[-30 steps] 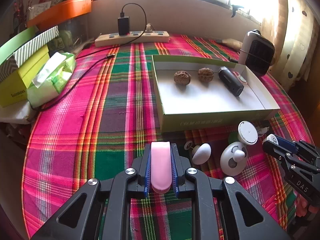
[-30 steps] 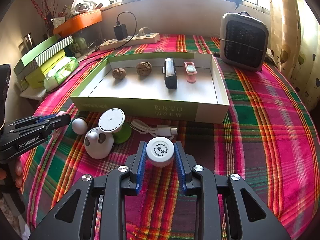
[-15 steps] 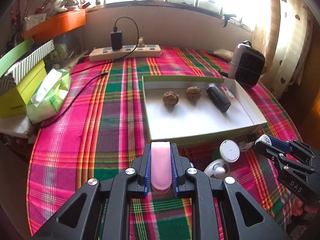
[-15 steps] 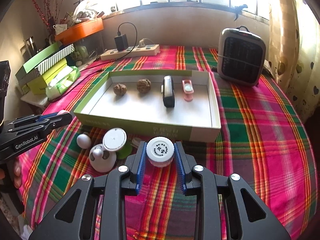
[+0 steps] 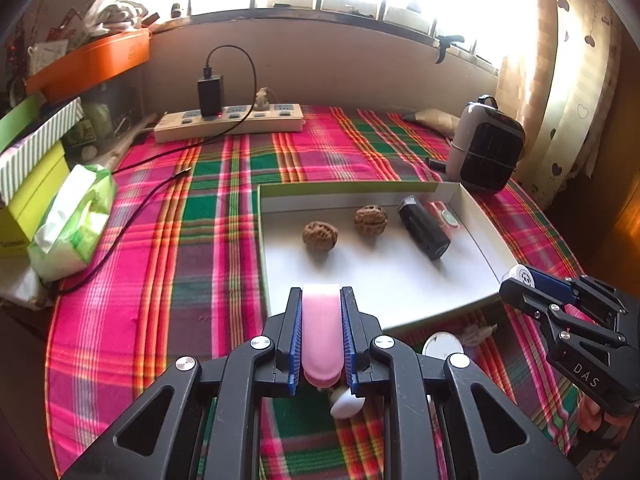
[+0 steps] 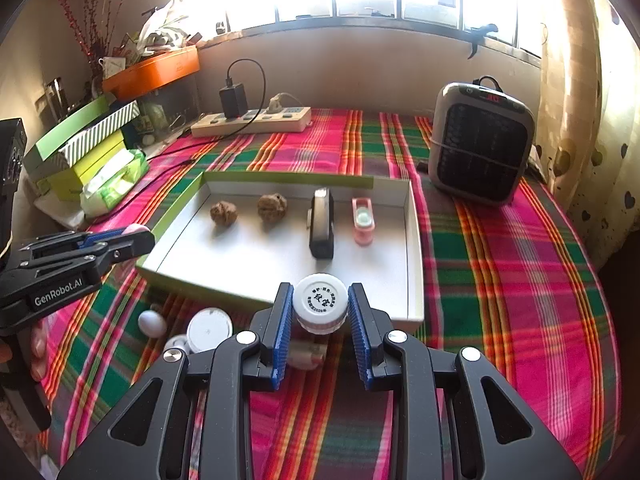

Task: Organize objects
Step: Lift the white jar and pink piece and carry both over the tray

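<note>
Two hand-held claws hover at the near edge of a shallow white tray point(image 6: 414, 248) on a plaid-covered worktop point(image 6: 500, 280), each carrying an item apparently bound for it. The left claw point(image 5: 321, 334) is clamped on a slim pink case point(image 5: 321, 328), gripped by its long sides so it points straight ahead over the tray's near left corner. The right claw point(image 6: 320, 320) is closed on a white-capped bottle point(image 6: 319, 305) held upright, cap up, just short of the tray's front wall. Ahead of both claws, two walnuts point(image 6: 224, 213) point(image 6: 272, 207), a black device point(image 6: 322, 224) and a pink-rimmed item point(image 6: 363, 220) already lie side by side in a row, leaving the tray's near half bare, seemingly for further arrivals. Below and left of the right claw, a white egg-shaped piece point(image 6: 152, 323) and a white disc point(image 6: 209, 329) wait unsorted on the cloth.
</note>
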`<state>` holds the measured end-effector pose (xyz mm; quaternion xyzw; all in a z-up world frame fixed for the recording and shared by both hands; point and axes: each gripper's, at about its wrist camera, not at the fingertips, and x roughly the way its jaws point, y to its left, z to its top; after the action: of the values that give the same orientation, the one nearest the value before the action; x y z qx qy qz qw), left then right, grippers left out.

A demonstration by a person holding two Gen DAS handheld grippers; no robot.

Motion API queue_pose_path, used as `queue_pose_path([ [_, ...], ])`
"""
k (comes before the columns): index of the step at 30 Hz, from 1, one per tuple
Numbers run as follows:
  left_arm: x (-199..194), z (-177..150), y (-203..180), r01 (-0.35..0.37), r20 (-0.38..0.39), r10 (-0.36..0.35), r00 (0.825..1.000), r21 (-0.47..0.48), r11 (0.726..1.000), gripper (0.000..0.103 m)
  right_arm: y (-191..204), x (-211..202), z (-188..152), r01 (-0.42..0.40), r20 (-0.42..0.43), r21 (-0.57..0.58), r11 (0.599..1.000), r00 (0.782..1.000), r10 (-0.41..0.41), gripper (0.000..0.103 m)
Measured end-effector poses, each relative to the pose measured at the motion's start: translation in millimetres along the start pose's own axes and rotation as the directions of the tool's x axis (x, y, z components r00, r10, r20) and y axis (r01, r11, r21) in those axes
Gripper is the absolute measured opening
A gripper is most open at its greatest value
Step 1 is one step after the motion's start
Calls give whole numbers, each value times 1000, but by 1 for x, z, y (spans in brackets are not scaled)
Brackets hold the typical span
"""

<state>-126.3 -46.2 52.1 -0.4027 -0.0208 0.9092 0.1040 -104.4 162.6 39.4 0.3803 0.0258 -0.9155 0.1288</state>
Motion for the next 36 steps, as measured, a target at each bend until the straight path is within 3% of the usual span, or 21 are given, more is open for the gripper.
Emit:
queue_pose_path([
  [17, 40, 24, 1, 15, -40, -15, 999, 1, 1000, 16, -17, 42, 30, 32, -36, -10, 999, 999, -32, 29],
  [36, 74, 28, 2, -2, -99, 2, 995, 0, 1000, 16, -26, 76, 33, 47, -102, -29, 998, 994, -50, 29],
])
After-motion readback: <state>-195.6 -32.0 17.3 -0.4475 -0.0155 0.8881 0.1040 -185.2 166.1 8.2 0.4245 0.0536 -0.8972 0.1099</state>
